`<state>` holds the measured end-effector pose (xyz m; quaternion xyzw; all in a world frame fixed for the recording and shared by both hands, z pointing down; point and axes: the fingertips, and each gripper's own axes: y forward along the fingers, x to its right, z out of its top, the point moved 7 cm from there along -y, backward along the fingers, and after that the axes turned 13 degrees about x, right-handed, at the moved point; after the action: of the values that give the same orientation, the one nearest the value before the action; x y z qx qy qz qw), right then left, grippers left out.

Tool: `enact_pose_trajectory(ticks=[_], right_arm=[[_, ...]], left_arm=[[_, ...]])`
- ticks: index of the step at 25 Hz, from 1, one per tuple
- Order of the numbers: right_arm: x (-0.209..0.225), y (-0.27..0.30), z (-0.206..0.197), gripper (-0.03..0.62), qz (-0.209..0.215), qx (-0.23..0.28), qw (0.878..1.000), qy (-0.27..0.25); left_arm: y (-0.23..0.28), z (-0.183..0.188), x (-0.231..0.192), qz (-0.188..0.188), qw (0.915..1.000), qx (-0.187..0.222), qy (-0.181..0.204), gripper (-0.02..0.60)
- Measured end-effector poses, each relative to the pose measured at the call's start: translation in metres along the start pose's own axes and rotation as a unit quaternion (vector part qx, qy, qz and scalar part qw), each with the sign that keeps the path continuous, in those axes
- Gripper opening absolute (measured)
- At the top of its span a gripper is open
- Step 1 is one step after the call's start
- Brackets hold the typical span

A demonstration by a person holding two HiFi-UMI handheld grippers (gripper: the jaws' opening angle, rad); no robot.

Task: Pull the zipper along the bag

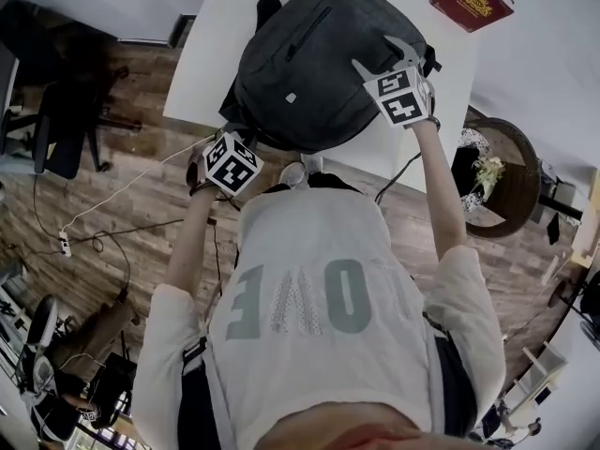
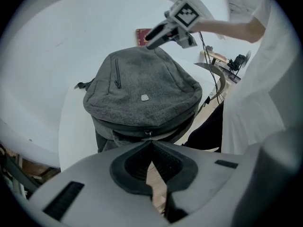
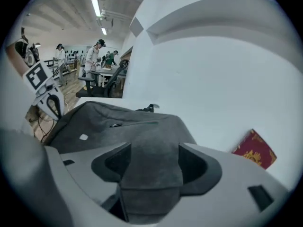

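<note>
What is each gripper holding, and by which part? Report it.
Left gripper: shut on the backpack's zipper pull, by its tab. Right gripper: jaws apart above the backpack, holding nothing.

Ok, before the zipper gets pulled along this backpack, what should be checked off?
1. Left gripper shut on the zipper pull: ok.
2. Right gripper steadying the backpack: not ok, jaws apart, not gripping the fabric.
3. Backpack resting on the table: ok.
4. Red book clear of the backpack: ok.
5. Zipper track free of snags: cannot tell.
</note>
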<state>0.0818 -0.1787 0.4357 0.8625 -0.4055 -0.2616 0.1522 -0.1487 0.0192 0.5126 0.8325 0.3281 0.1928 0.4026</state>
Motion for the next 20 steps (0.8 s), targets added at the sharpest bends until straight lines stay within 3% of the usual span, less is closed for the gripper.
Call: enact_pose_trajectory(ticks=[3, 5, 9, 13, 20], right_arm=[[0.040, 0.038, 0.008, 0.302, -0.001, -0.012, 1.000, 0.007], [0.055, 0.056, -0.003, 0.302, 0.007, -0.044, 0.998, 0.048], [0.060, 0.068, -0.025, 0.302, 0.014, -0.060, 0.989, 0.137], [0.060, 0.065, -0.029, 0.301, 0.009, -0.056, 0.986, 0.159], [0.053, 0.028, -0.049, 0.277, -0.065, -0.048, 0.976, 0.200]], left_arm=[[0.001, -0.001, 0.000, 0.006, 1.0000, 0.000, -0.007, 0.026], [0.001, -0.001, 0.001, 0.007, 0.9997, 0.005, -0.021, 0.026], [0.001, -0.003, 0.000, 0.014, 0.9993, 0.011, -0.034, 0.026], [0.003, -0.006, -0.004, 0.016, 0.9990, 0.017, -0.039, 0.025], [0.014, -0.003, -0.063, 0.052, 0.9986, 0.005, -0.012, 0.025]])
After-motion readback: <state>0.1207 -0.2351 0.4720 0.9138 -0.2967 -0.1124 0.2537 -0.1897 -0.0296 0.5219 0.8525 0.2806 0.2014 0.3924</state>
